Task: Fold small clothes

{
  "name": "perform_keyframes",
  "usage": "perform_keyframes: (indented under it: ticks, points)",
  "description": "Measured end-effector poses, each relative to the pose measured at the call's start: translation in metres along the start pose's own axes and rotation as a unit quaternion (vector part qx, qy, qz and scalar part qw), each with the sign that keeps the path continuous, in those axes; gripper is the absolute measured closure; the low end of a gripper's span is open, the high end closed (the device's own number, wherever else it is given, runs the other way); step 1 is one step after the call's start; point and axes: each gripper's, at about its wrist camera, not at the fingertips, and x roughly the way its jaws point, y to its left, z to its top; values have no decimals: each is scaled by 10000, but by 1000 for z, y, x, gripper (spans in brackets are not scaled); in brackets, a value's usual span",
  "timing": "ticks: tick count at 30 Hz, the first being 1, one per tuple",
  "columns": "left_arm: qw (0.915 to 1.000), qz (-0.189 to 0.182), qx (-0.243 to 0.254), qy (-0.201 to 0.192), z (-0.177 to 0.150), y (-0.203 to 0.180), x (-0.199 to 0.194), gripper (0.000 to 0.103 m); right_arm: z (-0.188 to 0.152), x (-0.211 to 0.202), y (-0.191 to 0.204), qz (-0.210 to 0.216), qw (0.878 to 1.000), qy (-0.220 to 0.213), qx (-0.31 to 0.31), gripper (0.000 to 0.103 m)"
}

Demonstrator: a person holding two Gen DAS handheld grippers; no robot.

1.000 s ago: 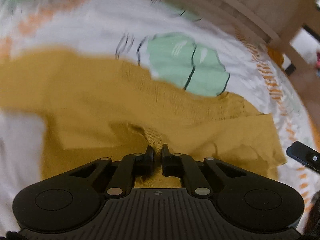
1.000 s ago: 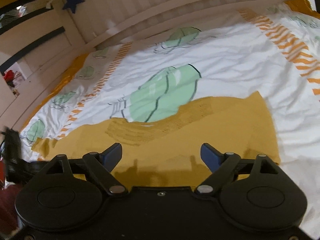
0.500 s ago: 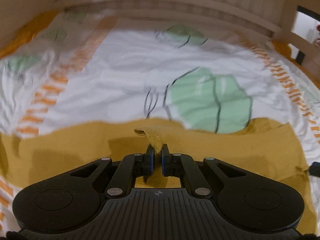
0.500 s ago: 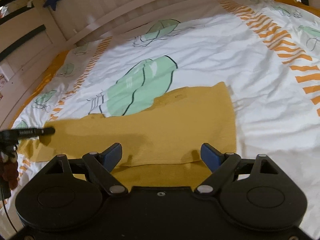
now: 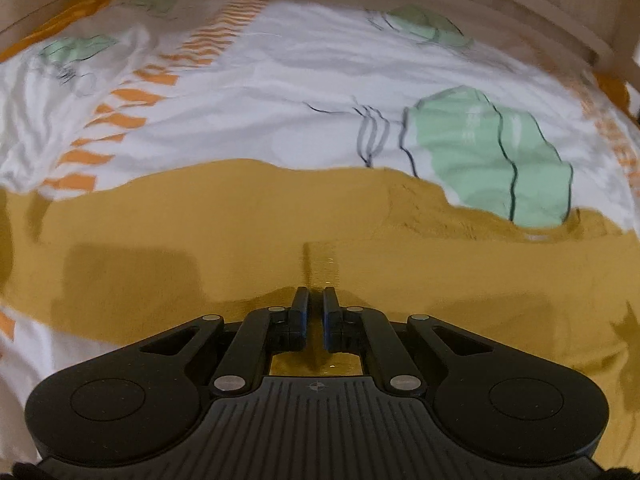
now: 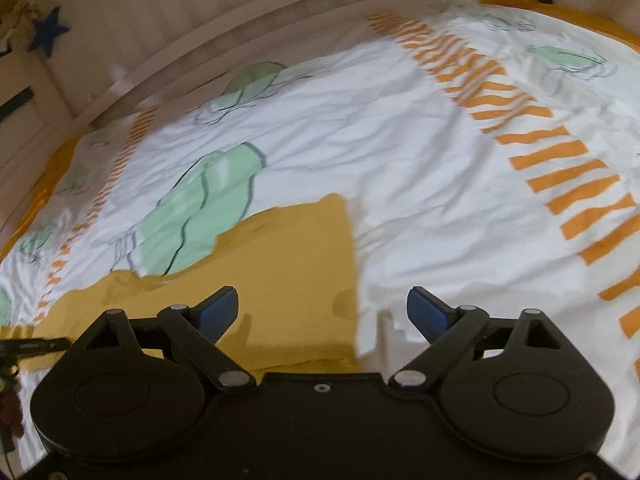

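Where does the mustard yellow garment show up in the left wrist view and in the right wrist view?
Left wrist view: the mustard yellow garment spans the frame's middle band, running down to the left gripper, whose jaws are nearly shut.
Right wrist view: it lies lower left of centre, above the open right gripper.
Shared landmark: the green leaf print on the bedsheet, along the garment's far edge.

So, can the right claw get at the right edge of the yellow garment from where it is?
Probably yes. The right claw is open, and the edge of the yellow garment lies flat just ahead between its fingers, nothing covering it.
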Motion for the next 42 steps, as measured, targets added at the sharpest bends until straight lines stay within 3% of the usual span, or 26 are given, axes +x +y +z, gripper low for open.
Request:
perform_keyframes:
  ticks: [3, 5, 6, 7, 10, 13, 16, 21, 30, 33, 34, 37, 39, 42]
  points:
    - [9993, 158, 5, -350, -7, -1, -21, 94, -1, 1, -3, -9, 10000, -35, 20, 10]
    - [9989, 131, 80, -443, -12, -3, -31, 84, -3, 2, 3, 46, 9999, -90, -131, 10]
    - [9988, 38, 118, -483, -16, -4, -34, 74, -5, 2, 8, 101, 9996, -129, -239, 10]
    - [9987, -47, 168, -482, -19, -5, -34, 72, -6, 3, 12, 164, 9992, -169, -336, 10]
    - [9989, -115, 386, -256, -26, -6, -23, 72, -6, 8, 29, 415, 9969, -243, -619, 11]
    - [9995, -188, 271, -18, -29, 0, -7, 72, -1, 19, 50, 531, 9920, -296, -1106, 11]
    - [9994, -294, 153, 81, -26, 4, -1, 71, 10, 40, 76, 576, 9807, -320, -1840, 12]
    - [9991, -389, 49, 180, -25, 6, 3, 70, 29, 93, 106, 584, 9604, -76, -2724, 23]
    - [9986, -496, 36, 198, -25, 10, 4, 69, 41, 148, 91, 800, 9337, 664, -3426, 23]
    - [9985, -509, 2, 199, -24, 10, 5, 69, 43, 154, 83, 1005, 9318, 839, -3386, 24]
    - [9985, -503, 3, 194, -24, 10, 5, 69, 46, 155, 82, 1043, 9321, 879, -3357, 27]
    - [9987, -471, 31, 173, -25, 8, 5, 68, 50, 157, 82, 1178, 9301, 964, -3344, 49]
    - [9988, -460, 29, 163, -25, 8, 5, 68, 51, 157, 84, 1286, 9281, 1014, -3344, 76]
    - [9989, -456, -33, 143, -25, 8, 4, 68, 47, 153, 92, 1373, 9229, 990, -3458, 84]
